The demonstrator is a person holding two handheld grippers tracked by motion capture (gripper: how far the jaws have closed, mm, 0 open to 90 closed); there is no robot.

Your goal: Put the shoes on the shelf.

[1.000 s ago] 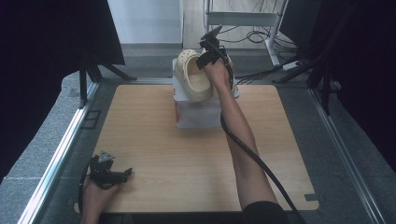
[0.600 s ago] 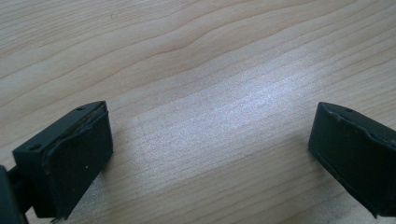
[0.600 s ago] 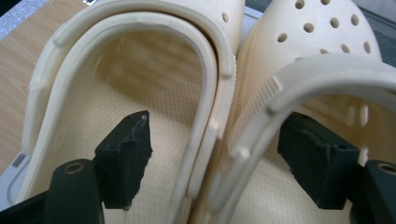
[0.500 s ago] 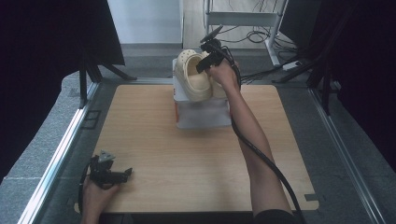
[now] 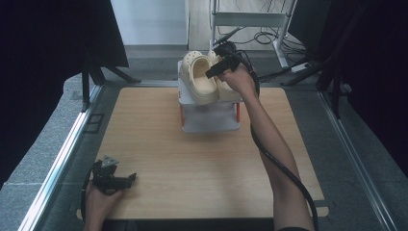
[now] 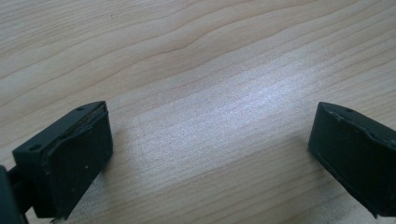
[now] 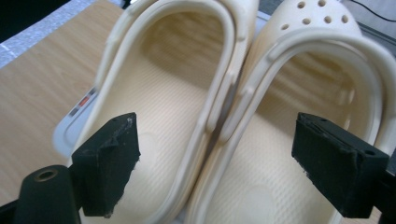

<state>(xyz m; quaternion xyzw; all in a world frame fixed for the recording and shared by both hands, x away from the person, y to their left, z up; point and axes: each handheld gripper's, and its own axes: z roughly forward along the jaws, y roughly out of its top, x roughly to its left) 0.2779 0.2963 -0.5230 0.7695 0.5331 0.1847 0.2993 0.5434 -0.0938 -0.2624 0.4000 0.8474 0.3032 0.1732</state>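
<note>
Right gripper view: my right gripper (image 7: 212,163), jaws just spreading and holding nothing, hangs above two cream clogs (image 7: 187,107); my left gripper (image 6: 210,158) gapes over bare worktop (image 6: 210,70).

- Two cream foam clogs lie side by side, inner rims touching: the left clog (image 7: 163,116) and the right clog (image 7: 299,107) with round holes in its toe
- The right gripper (image 7: 215,172) has just been opening; its black jaws stand wide, one over each footbed, touching neither
- Pale wooden worktop (image 7: 42,79) lies left, beside a grey shelf edge (image 7: 70,128)
</note>
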